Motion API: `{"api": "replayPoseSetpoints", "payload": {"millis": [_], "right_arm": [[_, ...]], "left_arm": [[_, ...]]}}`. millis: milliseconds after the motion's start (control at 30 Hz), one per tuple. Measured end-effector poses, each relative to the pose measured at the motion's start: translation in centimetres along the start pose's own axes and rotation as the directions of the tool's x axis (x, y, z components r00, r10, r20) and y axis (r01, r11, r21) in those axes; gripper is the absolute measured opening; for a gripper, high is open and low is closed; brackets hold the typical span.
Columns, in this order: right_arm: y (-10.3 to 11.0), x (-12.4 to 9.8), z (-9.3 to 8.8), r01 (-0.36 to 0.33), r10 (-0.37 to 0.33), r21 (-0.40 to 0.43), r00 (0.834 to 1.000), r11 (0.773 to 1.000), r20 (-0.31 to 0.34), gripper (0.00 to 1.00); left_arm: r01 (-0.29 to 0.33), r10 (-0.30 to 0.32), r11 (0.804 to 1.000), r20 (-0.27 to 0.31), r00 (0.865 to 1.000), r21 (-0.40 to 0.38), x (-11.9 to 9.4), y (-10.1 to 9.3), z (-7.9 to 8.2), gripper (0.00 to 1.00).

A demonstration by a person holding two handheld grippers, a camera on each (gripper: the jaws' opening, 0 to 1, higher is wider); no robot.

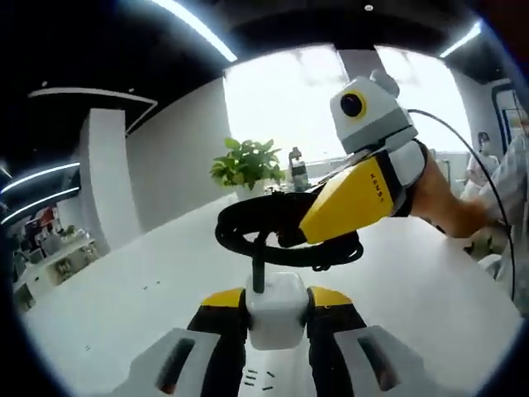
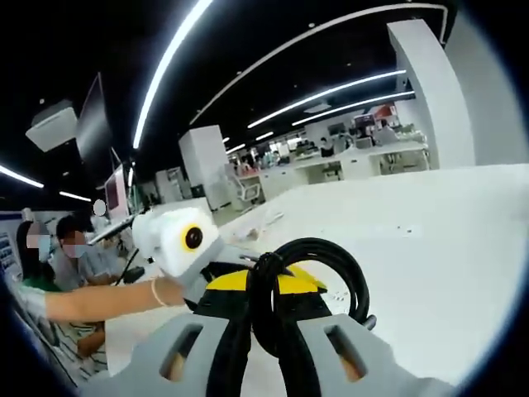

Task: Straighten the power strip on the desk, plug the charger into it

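Charger in left jaws; cable in right.

The white table carries a potted green plant and a dark bottle at its far edge. A few small dark specks mark its surface.

Left gripper view sits low over the white desk, facing a window wall and potted plant, very close to the white charger between its jaws. Right gripper view looks the opposite way, into the office. Both share the coiled black cable and desk, close up.
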State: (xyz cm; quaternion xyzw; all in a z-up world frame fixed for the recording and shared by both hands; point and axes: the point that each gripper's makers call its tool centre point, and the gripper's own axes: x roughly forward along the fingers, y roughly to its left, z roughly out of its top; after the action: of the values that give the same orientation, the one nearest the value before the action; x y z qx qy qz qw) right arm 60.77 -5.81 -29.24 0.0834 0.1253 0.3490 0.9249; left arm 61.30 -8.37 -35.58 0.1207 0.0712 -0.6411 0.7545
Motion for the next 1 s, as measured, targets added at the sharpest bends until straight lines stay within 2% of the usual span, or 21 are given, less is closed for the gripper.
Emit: {"api": "replayPoseSetpoints", "payload": {"millis": [67,100,367,567,600,700,833,1000], "right_arm": [[-0.4,0.2,0.1,0.006,-0.006,0.007,1.000,1.000,0.000,0.07],[-0.5,0.2,0.1,0.009,-0.009,0.010,1.000,1.000,-0.001,0.07],[-1.1,0.3,0.1,0.019,-0.019,0.022,1.000,1.000,-0.005,0.07],[-1.4,0.4,0.0,0.033,-0.033,0.018,0.999,0.999,-0.004,0.07],[-1.4,0.4,0.0,0.036,-0.036,0.018,0.999,0.999,-0.004,0.07],[-1.8,0.4,-0.2,0.040,-0.040,0.022,0.999,0.999,-0.006,0.07],[-2.0,0.5,-0.4,0.044,-0.043,0.028,0.999,0.999,-0.010,0.07],[-2.0,0.6,-0.5,0.053,-0.053,0.016,0.999,0.998,-0.015,0.07]], "left_arm": [[0.024,-0.024,1.000,0.003,1.000,-0.008,0.2,0.1,0.0,0.26],[0.056,-0.055,0.998,0.011,0.998,-0.024,0.4,0.0,0.0,0.26],[0.114,-0.114,0.993,0.003,0.993,-0.002,0.8,-0.2,-0.2,0.26],[0.142,-0.143,0.990,0.008,0.990,0.017,1.2,-0.2,-0.2,0.26],[0.148,-0.148,0.989,0.008,0.989,0.017,1.2,0.8,-0.2,0.26],[0.158,-0.158,0.987,-0.004,0.987,0.027,1.3,1.2,-0.5,0.26],[0.164,-0.163,0.986,-0.017,0.986,0.039,1.4,1.1,-0.9,0.26],[0.168,-0.168,0.985,-0.003,0.986,0.045,1.6,0.9,-0.9,0.26]]}}
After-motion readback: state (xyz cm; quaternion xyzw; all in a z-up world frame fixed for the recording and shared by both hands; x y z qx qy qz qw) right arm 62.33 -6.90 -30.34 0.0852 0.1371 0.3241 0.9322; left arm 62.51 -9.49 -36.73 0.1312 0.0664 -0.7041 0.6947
